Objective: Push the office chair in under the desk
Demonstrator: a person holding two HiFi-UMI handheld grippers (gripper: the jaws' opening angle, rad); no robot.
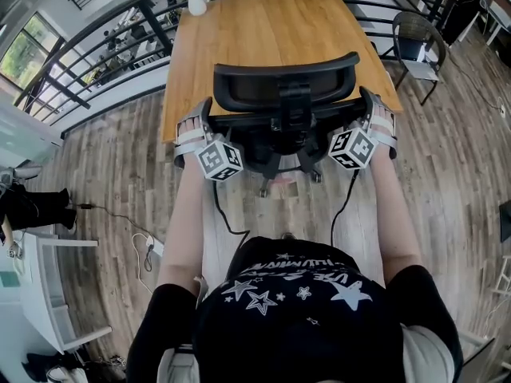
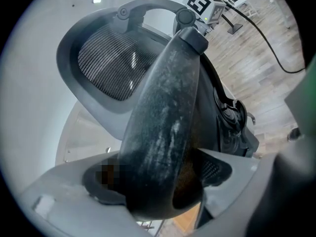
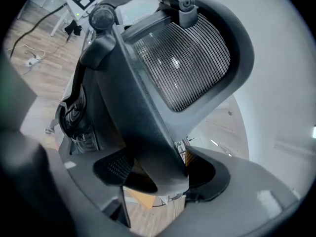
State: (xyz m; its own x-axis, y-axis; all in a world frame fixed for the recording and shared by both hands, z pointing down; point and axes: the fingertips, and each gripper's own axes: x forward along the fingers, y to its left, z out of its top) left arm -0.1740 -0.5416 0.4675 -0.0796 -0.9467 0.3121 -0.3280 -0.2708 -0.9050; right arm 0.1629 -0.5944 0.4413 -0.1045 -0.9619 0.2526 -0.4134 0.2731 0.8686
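The black office chair (image 1: 283, 86) stands at the near edge of the wooden desk (image 1: 263, 30), its mesh headrest over the desktop's edge. My left gripper (image 1: 205, 124) clamps the left side of the chair's back frame, and my right gripper (image 1: 366, 120) clamps the right side. In the left gripper view the dark curved frame bar (image 2: 168, 112) fills the gap between the jaws of the left gripper (image 2: 158, 181). The right gripper view shows the same: the frame bar (image 3: 143, 127) sits wedged in the right gripper (image 3: 158, 169), with the mesh headrest (image 3: 192, 58) above.
A white vase with flowers (image 1: 194, 2) stands on the desk's far left corner. A second dark chair (image 1: 419, 42) stands to the right of the desk. Black railing (image 1: 96, 62) runs behind and to the left. A power strip and cable (image 1: 148, 246) lie on the wooden floor at left.
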